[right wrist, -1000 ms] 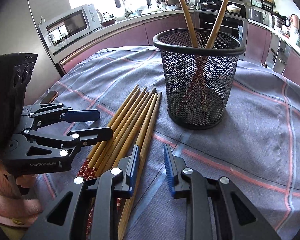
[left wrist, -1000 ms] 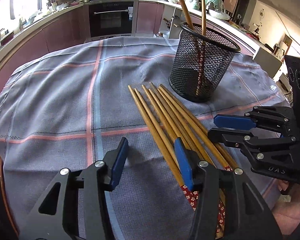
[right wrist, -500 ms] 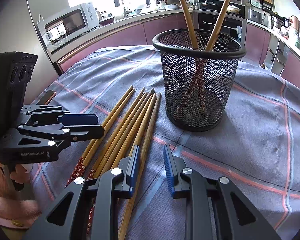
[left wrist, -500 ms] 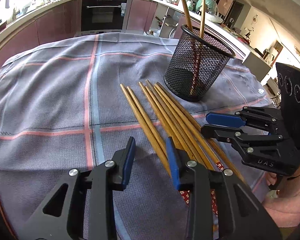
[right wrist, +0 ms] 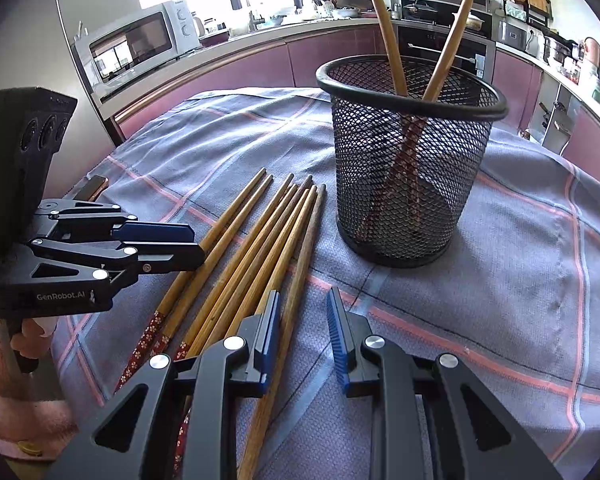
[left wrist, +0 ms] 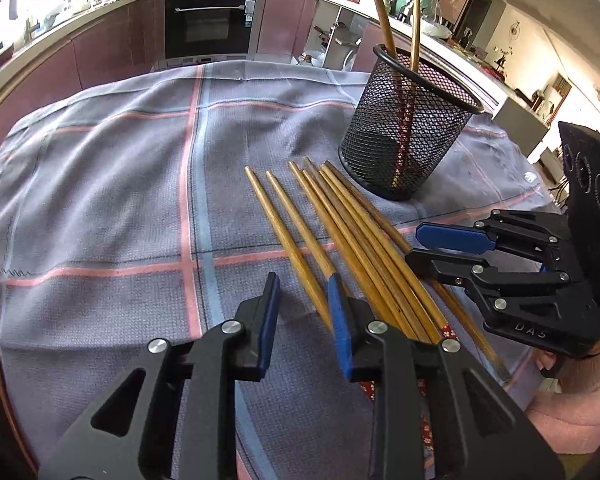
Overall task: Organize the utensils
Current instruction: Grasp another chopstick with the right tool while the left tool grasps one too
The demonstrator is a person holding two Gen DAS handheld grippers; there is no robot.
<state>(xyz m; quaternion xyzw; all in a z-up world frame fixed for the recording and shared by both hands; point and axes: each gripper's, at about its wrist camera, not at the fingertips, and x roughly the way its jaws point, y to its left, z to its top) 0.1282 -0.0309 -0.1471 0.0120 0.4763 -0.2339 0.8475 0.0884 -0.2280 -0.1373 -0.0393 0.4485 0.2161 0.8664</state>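
Narrowing since before, the left gripper (left wrist: 302, 298) fingers are closing beside the wooden chopsticks (left wrist: 340, 240), pinching nothing. Right gripper (right wrist: 302, 312) fingers slightly spread, empty. Mesh cup (right wrist: 410, 160) stands on the plaid-clothed counter (left wrist: 120, 200).

White lettering "GenRobot.AI" shows on the black body of the left gripper (right wrist: 172, 242), seen from the right wrist. From the left wrist, "DAS" reads on the right gripper (left wrist: 444, 246) body. Nothing else comes through clearly enough.

chopsticks' (left wrist: 352, 240) patterned ends hidden under tongs (left wrist: 304, 312)
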